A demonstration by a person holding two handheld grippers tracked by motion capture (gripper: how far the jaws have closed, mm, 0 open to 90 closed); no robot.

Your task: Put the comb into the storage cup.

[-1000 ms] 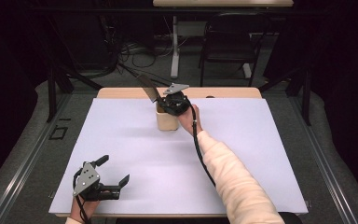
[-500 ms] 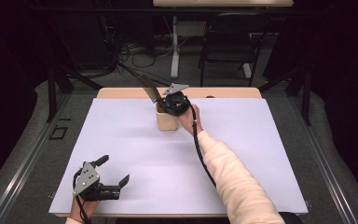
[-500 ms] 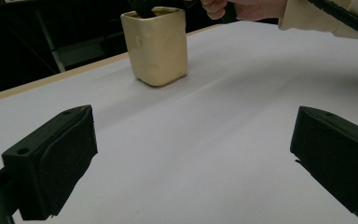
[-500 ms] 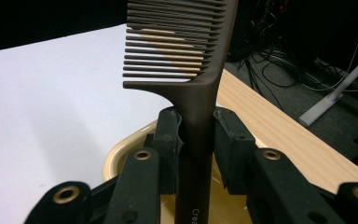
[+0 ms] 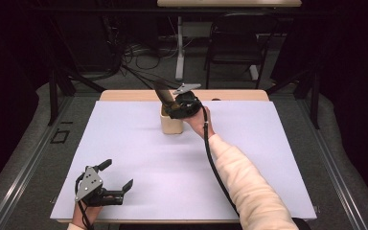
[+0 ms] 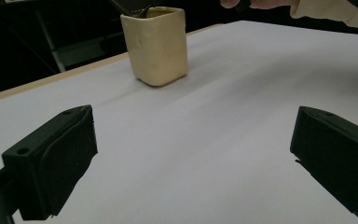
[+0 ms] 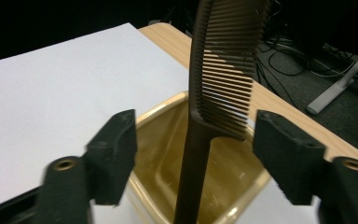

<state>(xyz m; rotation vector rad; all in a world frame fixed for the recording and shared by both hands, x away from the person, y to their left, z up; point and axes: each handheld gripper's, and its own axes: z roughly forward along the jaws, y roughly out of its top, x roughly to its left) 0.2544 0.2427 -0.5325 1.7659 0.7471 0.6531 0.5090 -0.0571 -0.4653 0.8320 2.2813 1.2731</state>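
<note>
The table (image 5: 268,158), covered by a white sheet, carries one item: a cream square cup (image 5: 171,122) standing upright near the far edge, just left of centre. A dark brown comb (image 7: 214,88) stands in the cup handle-down, its toothed end rising above the rim and leaning toward the far left in the high view. The right gripper (image 5: 182,106) sits directly over the cup at the end of the person's outstretched right arm. In the right gripper view its jaws stand apart on either side of the comb with clear space between each pad and the comb, so the comb is free and supported by the cup alone. Across the last second the high view shows almost no shift in this gripper, the cup or the comb; the placement therefore appears complete and the release made, with only withdrawal of the right gripper remaining. Lifting straight up would avoid catching the teeth and tipping the cup. The left gripper (image 5: 106,188) rests near the front left corner of the sheet, well apart from the cup, jaws spread wide and empty, also unmoved.
</note>
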